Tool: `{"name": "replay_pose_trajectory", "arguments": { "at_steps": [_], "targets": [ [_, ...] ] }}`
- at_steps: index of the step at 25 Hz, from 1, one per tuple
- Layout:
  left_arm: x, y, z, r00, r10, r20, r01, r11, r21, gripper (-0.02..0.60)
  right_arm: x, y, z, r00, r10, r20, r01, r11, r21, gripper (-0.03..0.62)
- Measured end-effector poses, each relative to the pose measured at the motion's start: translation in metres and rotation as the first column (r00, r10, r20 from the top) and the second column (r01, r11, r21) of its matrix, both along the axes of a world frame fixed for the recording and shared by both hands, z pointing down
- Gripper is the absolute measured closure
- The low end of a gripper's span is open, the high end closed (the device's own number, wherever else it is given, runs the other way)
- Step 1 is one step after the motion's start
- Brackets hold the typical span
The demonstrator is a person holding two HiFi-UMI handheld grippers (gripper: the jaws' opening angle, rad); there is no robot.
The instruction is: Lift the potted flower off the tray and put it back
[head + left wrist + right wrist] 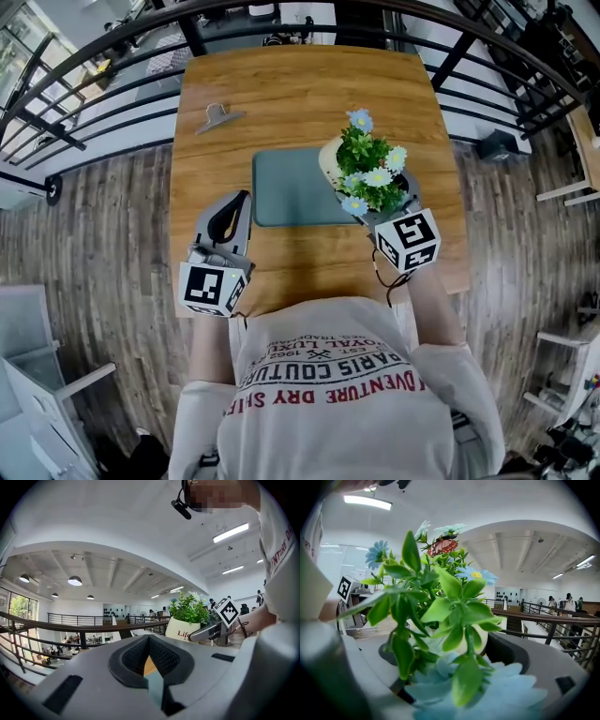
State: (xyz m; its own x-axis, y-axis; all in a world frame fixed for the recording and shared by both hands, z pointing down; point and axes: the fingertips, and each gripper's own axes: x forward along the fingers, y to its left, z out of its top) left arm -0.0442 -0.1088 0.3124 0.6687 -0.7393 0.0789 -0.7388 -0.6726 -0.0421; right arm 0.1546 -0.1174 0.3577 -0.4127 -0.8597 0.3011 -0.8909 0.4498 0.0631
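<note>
The potted flower (pixel 367 169), green leaves with white and blue blooms in a cream pot (pixel 329 156), is at the right edge of the grey-green tray (pixel 291 187). My right gripper (pixel 380 211) is shut on the pot, reaching from the near right. In the right gripper view the pot (pixel 480 638) sits between the jaws, mostly hidden by foliage. Whether the pot rests on the tray is hidden. My left gripper (pixel 234 211) is shut and empty, left of the tray's front corner. In the left gripper view the potted flower (pixel 186 619) shows beyond my left gripper (pixel 149 641).
The wooden table (pixel 281 94) carries a metal clip (pixel 217 117) at its far left. A black railing (pixel 94 56) curves around the far side of the table, with a drop beyond. The person's torso is at the table's near edge.
</note>
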Motion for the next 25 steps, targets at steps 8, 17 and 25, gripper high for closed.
{"name": "replay_pose_trajectory", "arguments": {
  "at_steps": [8, 17, 25],
  "targets": [
    [0.01, 0.0, 0.01, 1.0, -0.011, -0.01, 0.011, 1.0, -0.019, 0.569, -0.019, -0.021, 0.043, 0.981, -0.189, -0.034, 0.187, 0.981, -0.043, 0.123],
    [0.002, -0.004, 0.04, 0.997, -0.076, 0.032, 0.078, 0.994, -0.074, 0.569, -0.05, -0.044, 0.132, 0.913, -0.398, -0.087, 0.379, 0.908, -0.176, 0.123],
    [-0.011, -0.012, 0.067, 0.981, -0.191, -0.002, 0.19, 0.973, -0.134, 0.569, -0.078, -0.056, 0.195, 0.837, -0.542, -0.079, 0.505, 0.82, -0.271, 0.123]
  ]
}}
